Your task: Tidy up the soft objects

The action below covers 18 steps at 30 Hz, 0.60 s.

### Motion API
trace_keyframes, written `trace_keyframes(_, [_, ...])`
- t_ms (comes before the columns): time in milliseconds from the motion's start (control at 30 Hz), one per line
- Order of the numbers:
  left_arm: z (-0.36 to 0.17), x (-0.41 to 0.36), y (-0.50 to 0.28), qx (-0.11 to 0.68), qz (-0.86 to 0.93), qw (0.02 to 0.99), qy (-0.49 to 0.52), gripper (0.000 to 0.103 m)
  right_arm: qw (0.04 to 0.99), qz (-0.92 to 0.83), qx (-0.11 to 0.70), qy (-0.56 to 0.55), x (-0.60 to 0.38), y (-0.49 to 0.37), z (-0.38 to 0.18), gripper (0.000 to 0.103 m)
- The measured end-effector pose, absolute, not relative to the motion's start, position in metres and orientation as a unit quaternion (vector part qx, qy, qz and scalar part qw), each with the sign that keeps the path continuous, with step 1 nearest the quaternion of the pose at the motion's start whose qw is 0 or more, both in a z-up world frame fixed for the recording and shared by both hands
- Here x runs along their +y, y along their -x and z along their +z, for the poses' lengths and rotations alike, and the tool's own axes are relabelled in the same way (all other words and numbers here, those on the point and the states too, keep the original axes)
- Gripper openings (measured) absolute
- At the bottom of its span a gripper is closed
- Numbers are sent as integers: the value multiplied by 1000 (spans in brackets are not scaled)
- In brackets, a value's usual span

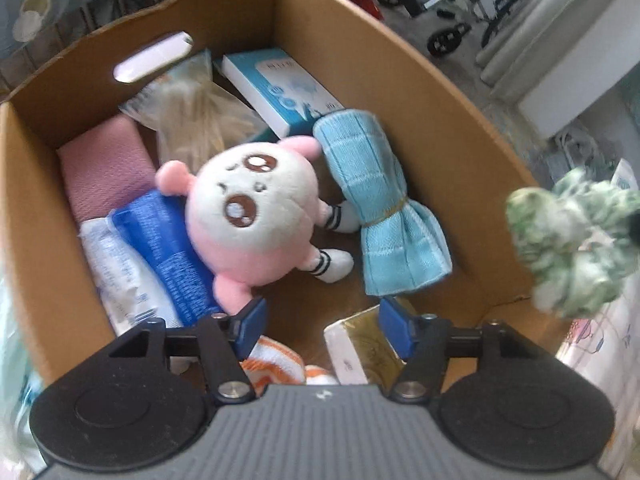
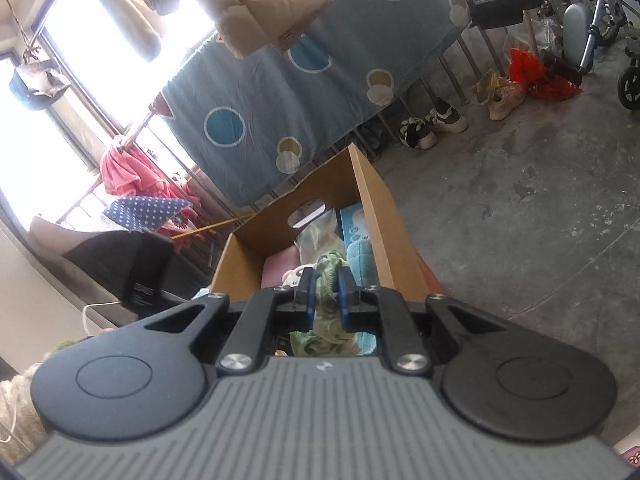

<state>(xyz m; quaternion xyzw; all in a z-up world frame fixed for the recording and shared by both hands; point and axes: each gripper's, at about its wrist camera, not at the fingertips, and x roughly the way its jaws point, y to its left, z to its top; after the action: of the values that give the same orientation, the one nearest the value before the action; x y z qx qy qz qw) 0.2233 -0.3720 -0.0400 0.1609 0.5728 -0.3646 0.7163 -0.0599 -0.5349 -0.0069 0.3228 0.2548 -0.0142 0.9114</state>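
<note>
Grey concrete floor (image 2: 520, 200), bright windows (image 2: 100, 40), dotted blue sheet (image 2: 280, 80) hung on railing

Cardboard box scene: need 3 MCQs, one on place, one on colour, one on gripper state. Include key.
1. Where does the pink plush toy lie?
A. inside the cardboard box
B. on the floor
C. on the bed

2. What colour is the rolled towel beside the plush?
A. red
B. light blue
C. black

3. What is the right gripper doing?
A. open, empty
B. shut on the green scrunchie
C. shut on a shoe

Key: A, the toy rests among the box contents; B, its weave is light blue; B, the pads pinch green fabric.
</note>
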Motion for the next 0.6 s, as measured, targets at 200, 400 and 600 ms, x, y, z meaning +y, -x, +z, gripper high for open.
trace_keyframes(200, [9, -337, -206, 515, -355, 766, -145, 70, 922, -44, 280, -263, -516, 39, -9, 15])
trace_keyframes(400, [57, -275, -171, 448, -338, 820, -114, 80, 932, -58, 272, -232, -497, 41, 0, 33])
trace_keyframes(600, [76, -201, -121, 382, -285, 876, -73, 91, 935, -56, 246, -248, -471, 66, 16, 56])
